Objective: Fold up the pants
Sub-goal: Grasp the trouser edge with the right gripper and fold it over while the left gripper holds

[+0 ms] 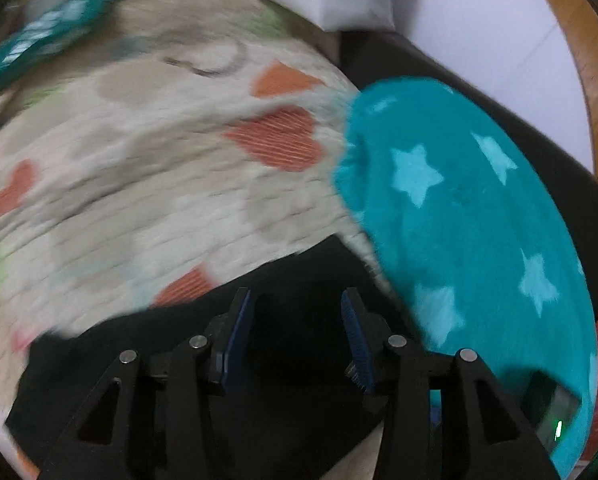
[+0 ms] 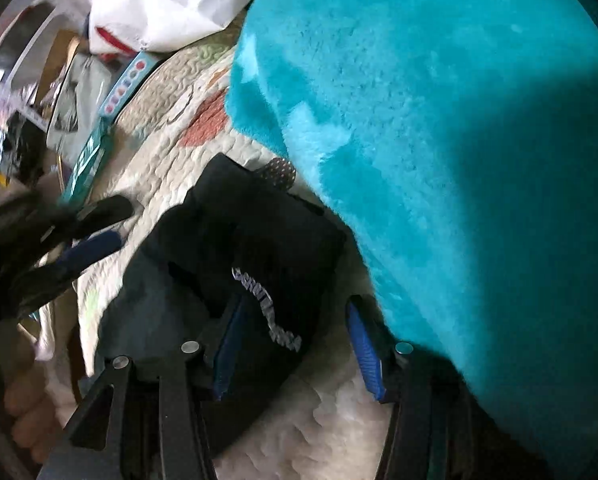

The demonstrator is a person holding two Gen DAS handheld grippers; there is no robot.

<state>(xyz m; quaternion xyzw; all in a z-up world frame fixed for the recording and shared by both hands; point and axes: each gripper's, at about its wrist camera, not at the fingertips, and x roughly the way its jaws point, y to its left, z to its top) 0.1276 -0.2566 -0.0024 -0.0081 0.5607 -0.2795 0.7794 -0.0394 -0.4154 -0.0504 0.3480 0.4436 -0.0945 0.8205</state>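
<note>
A cream quilt (image 1: pixel 147 184) with orange hearts fills the left wrist view, smeared by blur. Over its right side a teal star blanket (image 2: pixel 439 128) bulges, swallowing half the right wrist view. The black pants (image 2: pixel 255 240) lie bunched on the quilt, white lettering unreadable, near edge cut off under both tools. Left gripper (image 1: pixel 297 312), jaws wide, hovers over dark cloth gripping nothing. Right gripper (image 2: pixel 295 320), jaws wide, straddles the pants' lettered fold. Teal boxes (image 2: pixel 95 148) at the quilt's edge are hard to read.
</note>
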